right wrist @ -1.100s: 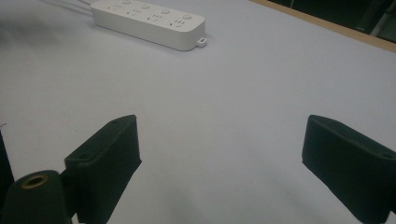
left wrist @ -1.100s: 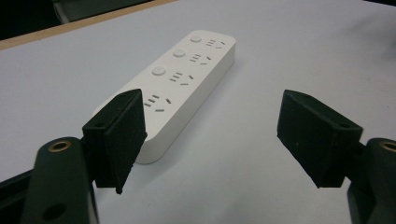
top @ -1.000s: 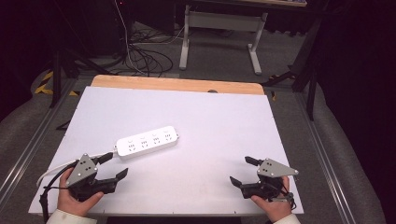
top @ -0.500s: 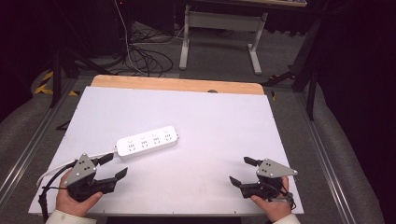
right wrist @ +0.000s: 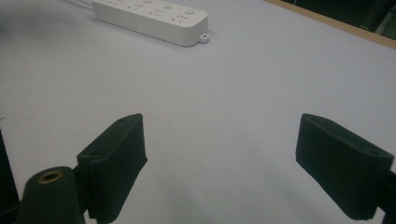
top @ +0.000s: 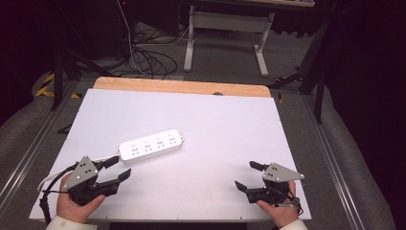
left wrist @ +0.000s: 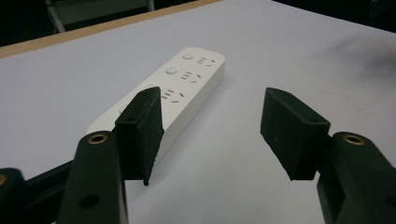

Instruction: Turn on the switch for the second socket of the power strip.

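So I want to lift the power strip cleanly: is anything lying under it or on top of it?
The power strip lies flat on the white table, nothing on top. Its underside is covered, so that can't be checked. The left gripper sits open just short of its near end.

Your left jaw is covering the power strip's (left wrist: 187, 79) near end; its far end is running off the right gripper view's top edge.

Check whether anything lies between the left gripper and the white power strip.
Nothing visible does. The left gripper is open just short of the power strip, near its closer end, with bare white table between them.
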`<action>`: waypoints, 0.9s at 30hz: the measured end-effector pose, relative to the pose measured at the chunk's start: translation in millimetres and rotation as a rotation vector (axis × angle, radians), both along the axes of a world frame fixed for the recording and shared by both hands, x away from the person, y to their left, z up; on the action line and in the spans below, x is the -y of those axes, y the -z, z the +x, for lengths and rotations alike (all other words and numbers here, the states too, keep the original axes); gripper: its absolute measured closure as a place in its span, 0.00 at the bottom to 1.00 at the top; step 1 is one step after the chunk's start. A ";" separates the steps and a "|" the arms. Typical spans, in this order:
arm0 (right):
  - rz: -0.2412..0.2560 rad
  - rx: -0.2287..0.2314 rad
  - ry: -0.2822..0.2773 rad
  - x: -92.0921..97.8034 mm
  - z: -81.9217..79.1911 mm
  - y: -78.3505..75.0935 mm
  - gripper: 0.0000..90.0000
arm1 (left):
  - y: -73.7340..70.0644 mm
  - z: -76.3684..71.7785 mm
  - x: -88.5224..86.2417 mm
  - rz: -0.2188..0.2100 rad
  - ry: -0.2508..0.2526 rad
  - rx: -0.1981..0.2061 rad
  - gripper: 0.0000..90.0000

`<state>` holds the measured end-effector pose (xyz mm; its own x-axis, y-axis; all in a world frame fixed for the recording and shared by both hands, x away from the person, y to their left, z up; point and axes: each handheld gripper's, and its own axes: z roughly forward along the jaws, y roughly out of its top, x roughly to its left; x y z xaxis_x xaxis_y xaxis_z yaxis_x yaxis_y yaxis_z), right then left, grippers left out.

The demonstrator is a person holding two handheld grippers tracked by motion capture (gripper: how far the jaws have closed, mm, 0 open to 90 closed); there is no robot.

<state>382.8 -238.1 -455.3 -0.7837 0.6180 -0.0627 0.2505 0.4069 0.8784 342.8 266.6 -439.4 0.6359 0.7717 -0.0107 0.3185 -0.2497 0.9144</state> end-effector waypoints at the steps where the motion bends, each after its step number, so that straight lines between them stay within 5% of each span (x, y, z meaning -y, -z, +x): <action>1: 0.000 -0.001 -0.001 -0.2 0.0 0.1 0.18 | -2.1 0.6 0.1 -0.001 -0.002 0.001 0.43; 27: -0.011 -0.013 -0.017 -2.2 0.8 1.7 0.20 | -31.8 22.6 6.2 0.010 0.005 -0.010 0.42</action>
<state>383.6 -235.9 -457.0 -0.7946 0.6043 -0.0590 0.2554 0.4208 0.8704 365.4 260.4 -407.6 0.6393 0.7689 -0.0094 0.3269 -0.2607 0.9084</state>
